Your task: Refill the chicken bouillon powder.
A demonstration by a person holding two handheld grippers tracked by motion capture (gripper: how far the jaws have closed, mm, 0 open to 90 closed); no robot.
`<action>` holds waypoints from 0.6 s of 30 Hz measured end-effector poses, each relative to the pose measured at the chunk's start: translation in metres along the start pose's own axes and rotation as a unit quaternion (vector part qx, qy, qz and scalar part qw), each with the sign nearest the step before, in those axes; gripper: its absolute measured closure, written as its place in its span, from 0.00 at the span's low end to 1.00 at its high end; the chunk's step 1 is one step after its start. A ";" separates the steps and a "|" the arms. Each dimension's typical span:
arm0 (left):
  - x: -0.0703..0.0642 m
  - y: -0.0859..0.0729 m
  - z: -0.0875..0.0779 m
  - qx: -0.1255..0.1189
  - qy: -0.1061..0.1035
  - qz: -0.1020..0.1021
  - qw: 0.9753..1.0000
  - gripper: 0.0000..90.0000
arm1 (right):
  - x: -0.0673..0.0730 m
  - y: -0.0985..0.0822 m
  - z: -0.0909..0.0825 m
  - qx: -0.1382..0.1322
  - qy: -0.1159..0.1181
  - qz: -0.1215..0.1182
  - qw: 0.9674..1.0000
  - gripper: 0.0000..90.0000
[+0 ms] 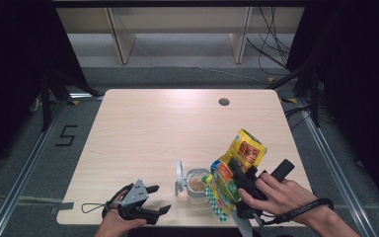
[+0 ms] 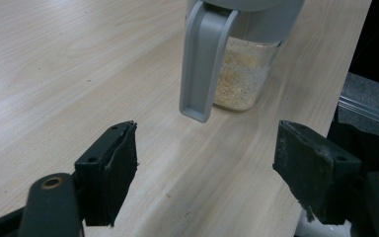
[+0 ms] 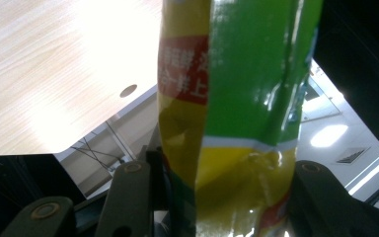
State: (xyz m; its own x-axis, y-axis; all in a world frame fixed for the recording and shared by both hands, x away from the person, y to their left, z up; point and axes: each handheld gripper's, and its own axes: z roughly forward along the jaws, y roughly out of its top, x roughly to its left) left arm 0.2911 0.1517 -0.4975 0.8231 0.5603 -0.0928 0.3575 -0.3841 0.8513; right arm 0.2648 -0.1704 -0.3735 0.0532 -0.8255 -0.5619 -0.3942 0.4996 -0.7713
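Between the right gripper's [image 1: 240, 185] closed jaws the snack bag [image 1: 237, 165] tilts over the open jar [image 1: 196, 183] just left; pour slowly, left gripper [image 1: 150, 200] open nearby for steadying.

This looks like a lab or recording studio set up for filming, not a home or kitchen. A plain light-wood worktop [image 1: 177, 133] with a round cable hole [image 1: 224, 102] stands alone on grey carpet [image 1: 29, 158], and black curtains [image 1: 10, 59] darken both sides. Metal rails [image 1: 24, 168] run along the floor on either side of it, and a number 5 [image 1: 66, 135] is taped on the carpet to the left. Loose cables [image 1: 271, 49] trail across the floor at the back, near bare wooden shelving [image 1: 177, 29]. Black stand legs [image 1: 54, 89] rise beside the back corners.
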 end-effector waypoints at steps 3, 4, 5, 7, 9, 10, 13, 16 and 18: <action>0.001 0.000 -0.001 0.005 0.000 0.004 1.000 0.27 | 0.000 0.000 0.000 0.000 -0.003 0.002 1.000 0.68; 0.000 0.000 0.000 0.001 -0.001 0.000 1.000 0.27 | 0.000 0.000 0.000 -0.001 0.001 0.000 1.000 0.68; 0.000 0.000 0.000 -0.001 0.000 0.000 1.000 0.27 | 0.000 0.000 0.000 0.000 0.001 0.001 1.000 0.68; -0.001 0.000 0.001 -0.003 0.005 -0.001 1.000 0.26 | 0.000 0.000 0.000 0.000 0.001 0.000 1.000 0.68; 0.001 0.000 0.001 -0.003 -0.001 0.011 1.000 0.26 | 0.000 0.000 0.000 -0.001 0.000 0.001 1.000 0.68; 0.001 0.000 0.001 -0.003 0.000 0.011 1.000 0.26 | 0.000 0.000 0.000 -0.001 0.000 0.001 1.000 0.68; 0.000 0.000 0.001 -0.001 0.002 -0.002 1.000 0.25 | 0.001 0.000 0.000 -0.001 0.000 0.002 1.000 0.68; 0.003 0.000 0.001 0.001 0.005 0.013 1.000 0.24 | 0.001 0.000 0.000 -0.002 -0.001 0.003 1.000 0.68; 0.003 0.000 0.000 0.005 0.008 0.015 1.000 0.24 | 0.001 0.000 0.000 -0.002 -0.002 0.003 1.000 0.68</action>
State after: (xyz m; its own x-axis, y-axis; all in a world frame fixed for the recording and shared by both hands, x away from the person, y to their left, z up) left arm 0.2939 0.1529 -0.4977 0.8259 0.5607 -0.0588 0.3376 -0.4084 0.8481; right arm 0.2648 -0.1713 -0.3738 0.0548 -0.8213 -0.5679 -0.3978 0.5037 -0.7668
